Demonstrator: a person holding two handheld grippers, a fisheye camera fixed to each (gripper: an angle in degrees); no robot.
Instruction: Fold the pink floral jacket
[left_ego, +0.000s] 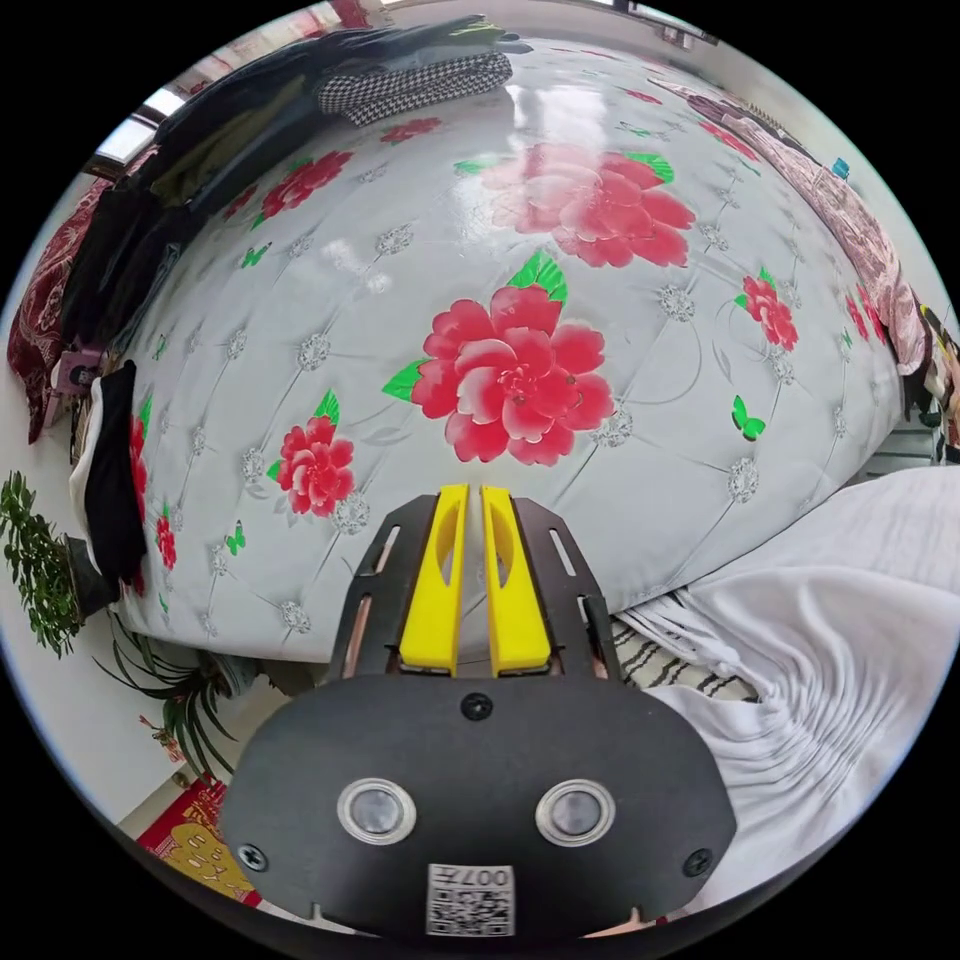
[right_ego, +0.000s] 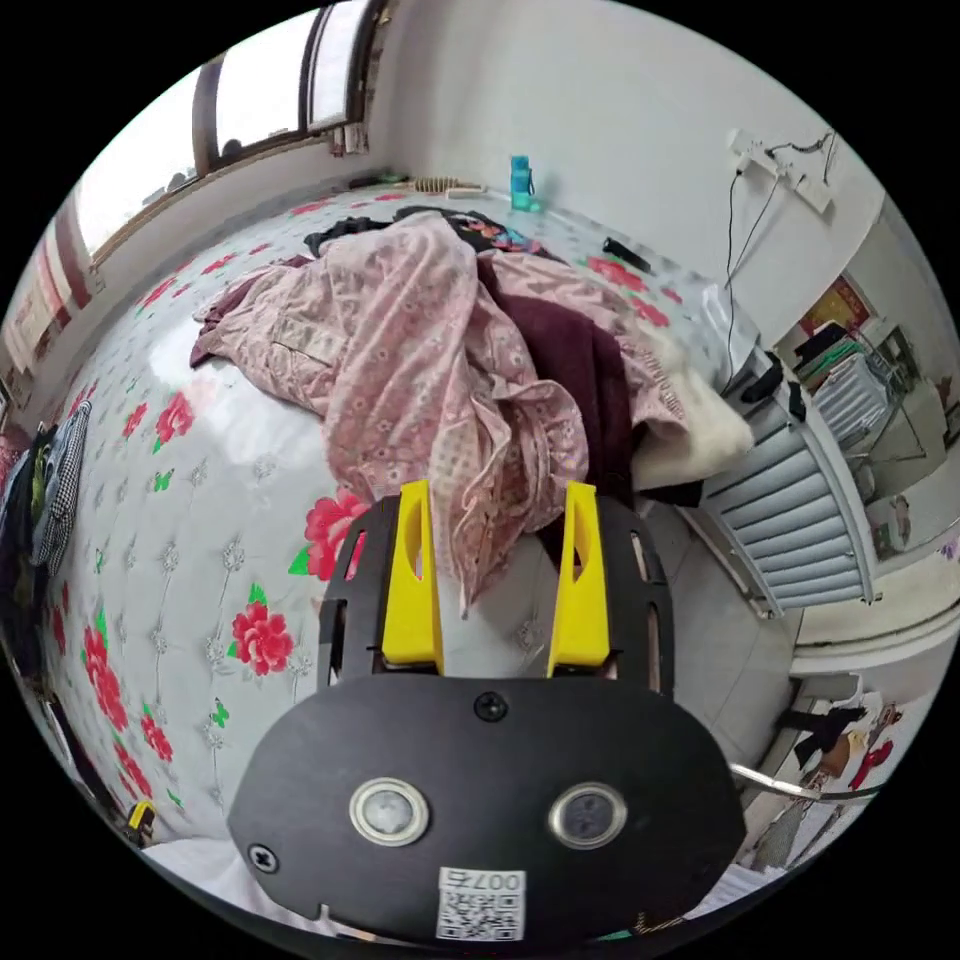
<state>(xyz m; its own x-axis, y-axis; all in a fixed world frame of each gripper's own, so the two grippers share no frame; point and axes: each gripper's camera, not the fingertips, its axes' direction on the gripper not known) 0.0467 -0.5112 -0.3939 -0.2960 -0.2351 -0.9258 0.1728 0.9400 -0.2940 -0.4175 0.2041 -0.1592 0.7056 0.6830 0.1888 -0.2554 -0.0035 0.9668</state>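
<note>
**Jacket bunched on the bed, both grippers free of it**

Your left gripper (left_ego: 474, 492), black body w/ yellow jaws, is clenched: jaws nearly together, a thin slit between them, nothing in the slit. In the left gripper view it points at the glossy white quilted bed cover with big red flower prints (left_ego: 380, 260), tips just below the large red bloom at centre. At 11–12 o'clock a heap of dark clothes (left_ego: 260, 90) lies along the far edge, a black-and-white houndstooth piece (left_ego: 415, 85) among it. At 2 o'clock you see the pink floral jacket (left_ego: 850, 215) as a strip along the bed's edge. At 4 o'clock is the person's white pleated garment (left_ego: 840, 640); green potted plants (left_ego: 40, 570) sit at 8–9 o'clock.

Your right gripper (right_ego: 497, 492) is released, jaws wide apart. In the right gripper view the jacket (right_ego: 400, 340) is a crumpled pile at 12 o'clock on the same bed cover (right_ego: 180, 560). Its lowest flap hangs between the jaw tips; can't tell if it touches them. A dark maroon garment (right_ego: 580, 370) lies under and beside the jacket at 1 o'clock, w/ a cream fleecy piece (right_ego: 690, 425) just beyond. A teal bottle (right_ego: 519, 182) stands by the far wall, a white radiator (right_ego: 790, 500) at 3 o'clock.
</note>
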